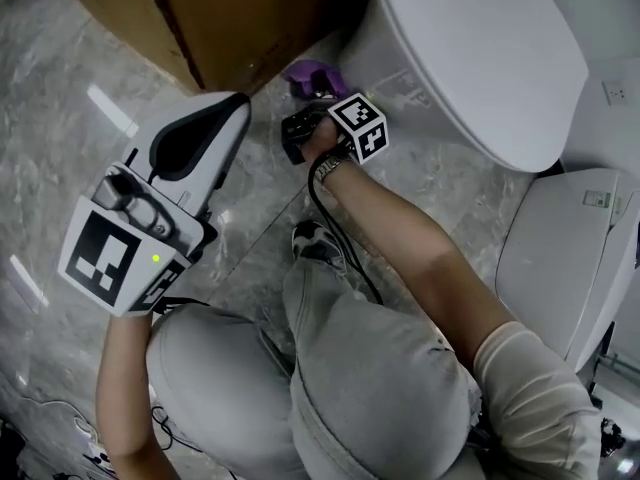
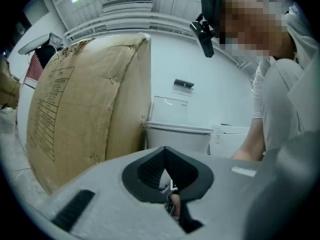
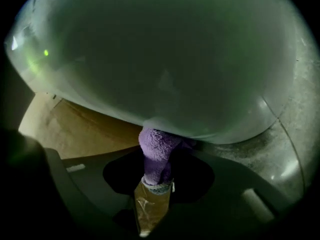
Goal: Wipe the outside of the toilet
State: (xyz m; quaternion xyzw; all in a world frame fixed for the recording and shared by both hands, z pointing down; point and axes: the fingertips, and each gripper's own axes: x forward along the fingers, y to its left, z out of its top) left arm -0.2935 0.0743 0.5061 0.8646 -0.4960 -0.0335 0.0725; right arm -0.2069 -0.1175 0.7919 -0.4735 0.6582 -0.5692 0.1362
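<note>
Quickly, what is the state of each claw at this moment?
Left claw: closed, holding nothing.
Right claw: closed on the purple cloth, which is pressed against the toilet.

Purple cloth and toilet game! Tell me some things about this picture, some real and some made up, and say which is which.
1. The right gripper holds a purple cloth. True.
2. The cloth is pressed against the outside of the toilet. True.
3. The toilet's lid is up. False: it is down.
4. The left gripper holds a sponge. False: its fingers are together with nothing between them, and it is away from the toilet.
5. A cardboard box stands beside the toilet. True.
</note>
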